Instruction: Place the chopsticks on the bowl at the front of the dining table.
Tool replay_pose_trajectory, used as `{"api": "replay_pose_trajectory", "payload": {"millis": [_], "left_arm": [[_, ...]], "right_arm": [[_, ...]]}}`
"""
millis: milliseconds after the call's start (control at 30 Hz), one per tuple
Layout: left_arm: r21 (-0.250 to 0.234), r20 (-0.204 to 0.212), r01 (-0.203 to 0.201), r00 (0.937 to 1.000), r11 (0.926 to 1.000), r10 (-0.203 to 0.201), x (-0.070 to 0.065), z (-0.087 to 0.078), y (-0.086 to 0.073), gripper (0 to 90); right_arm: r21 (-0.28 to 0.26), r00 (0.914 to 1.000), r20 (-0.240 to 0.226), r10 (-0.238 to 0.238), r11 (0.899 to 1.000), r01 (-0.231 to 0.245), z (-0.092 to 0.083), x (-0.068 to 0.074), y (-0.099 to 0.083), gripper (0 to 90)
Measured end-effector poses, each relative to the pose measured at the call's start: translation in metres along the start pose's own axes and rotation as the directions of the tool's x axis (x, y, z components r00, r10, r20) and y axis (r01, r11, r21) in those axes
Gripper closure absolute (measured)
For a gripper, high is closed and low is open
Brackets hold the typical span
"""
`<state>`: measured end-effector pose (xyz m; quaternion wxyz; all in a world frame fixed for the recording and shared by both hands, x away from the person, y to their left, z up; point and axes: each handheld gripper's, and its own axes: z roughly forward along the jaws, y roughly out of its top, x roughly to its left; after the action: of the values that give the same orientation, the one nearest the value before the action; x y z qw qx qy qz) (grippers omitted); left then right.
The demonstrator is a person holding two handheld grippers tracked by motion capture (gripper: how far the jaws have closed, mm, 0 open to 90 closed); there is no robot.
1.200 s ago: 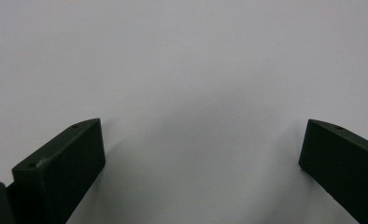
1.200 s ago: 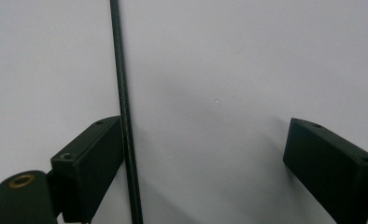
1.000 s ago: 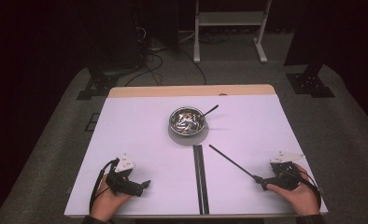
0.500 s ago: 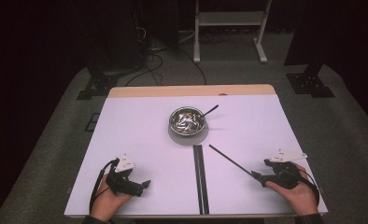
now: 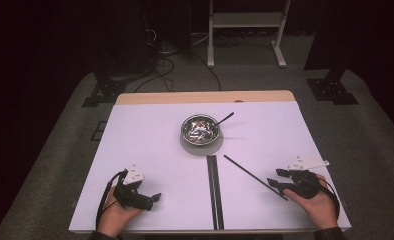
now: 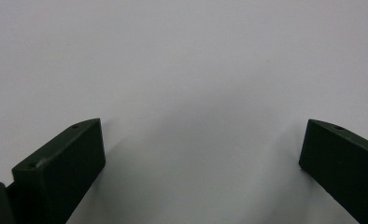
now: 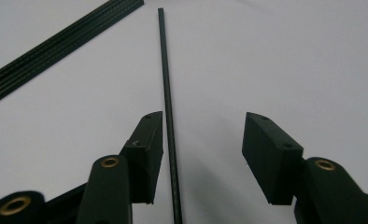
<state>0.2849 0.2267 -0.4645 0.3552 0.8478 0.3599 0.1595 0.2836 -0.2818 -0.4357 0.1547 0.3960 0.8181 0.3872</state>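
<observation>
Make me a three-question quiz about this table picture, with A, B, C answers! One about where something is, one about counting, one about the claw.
1. Where is the metal bowl?
A. far middle of the table
B. near left corner
C. in a hand

2. How many thin black sticks lie between the right claw's jaws?
A. none
B. one
C. three

3. How is the right claw?
A. clamped tight on the stick
B. holding the bowl
C. open around the stick

Answers:
1 A, the high view shows the bowl at the far middle.
2 B, the right gripper view shows one stick.
3 C, its jaws have just been closing, but a gap still shows on one side.
</observation>
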Motion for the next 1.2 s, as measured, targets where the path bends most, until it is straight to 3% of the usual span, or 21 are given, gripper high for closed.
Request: {"api": "replay_pose_trajectory", "payload": {"millis": [667, 1200], "left_arm": [[0.002, 0.0, 0.0, 1.0, 1.0, 0.0, 0.0, 0.0, 0.0, 0.0], [0.001, 0.0, 0.001, 1.0, 1.0, -0.001, 0.0, 0.0, 0.0, 0.0]], "right_arm": [[-0.031, 0.9974, -0.061, -0.039, 0.999, 0.037, 0.012, 0.006, 0.018, 61.9], [-0.01, 0.995, -0.086, -0.051, 0.999, 0.05, 0.025, 0.009, 0.024, 68.4]]}}
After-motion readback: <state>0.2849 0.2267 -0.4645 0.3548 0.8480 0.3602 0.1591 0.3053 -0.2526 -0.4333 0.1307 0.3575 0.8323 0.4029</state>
